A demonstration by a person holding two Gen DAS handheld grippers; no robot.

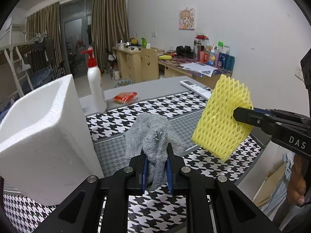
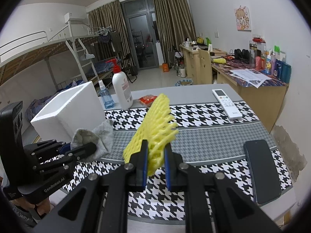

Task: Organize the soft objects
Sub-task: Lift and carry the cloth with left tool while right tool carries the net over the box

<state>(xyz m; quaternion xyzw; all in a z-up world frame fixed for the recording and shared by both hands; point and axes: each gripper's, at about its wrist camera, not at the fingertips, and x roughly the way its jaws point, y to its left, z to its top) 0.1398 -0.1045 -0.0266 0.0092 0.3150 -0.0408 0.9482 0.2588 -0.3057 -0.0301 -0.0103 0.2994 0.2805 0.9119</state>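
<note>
Between the left gripper's (image 1: 156, 167) jaws hung a soft grey knitted sock (image 1: 155, 136); the right gripper (image 2: 155, 165) pinched a yellow foam net sleeve (image 2: 155, 122); neither was in the white foam box (image 1: 38, 120) yet.

The left gripper (image 1: 157, 151) is clamping a grey sock (image 1: 155, 136) beside the white foam box (image 1: 44, 128), while the right gripper (image 1: 236, 114) is pinching yellow foam netting (image 1: 219, 120) (both lifted above the houndstooth cloth (image 1: 155, 211)).

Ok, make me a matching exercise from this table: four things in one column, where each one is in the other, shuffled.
Things:
1. grey sock
2. yellow foam net
3. remote control
4. phone

Places:
A. lying dark and face up near the table's right edge
B. in the right claw
C. lying on the far right of the table
D. in the left claw

Pairs: 1-D, 2-B, 3-C, 4-A
</note>
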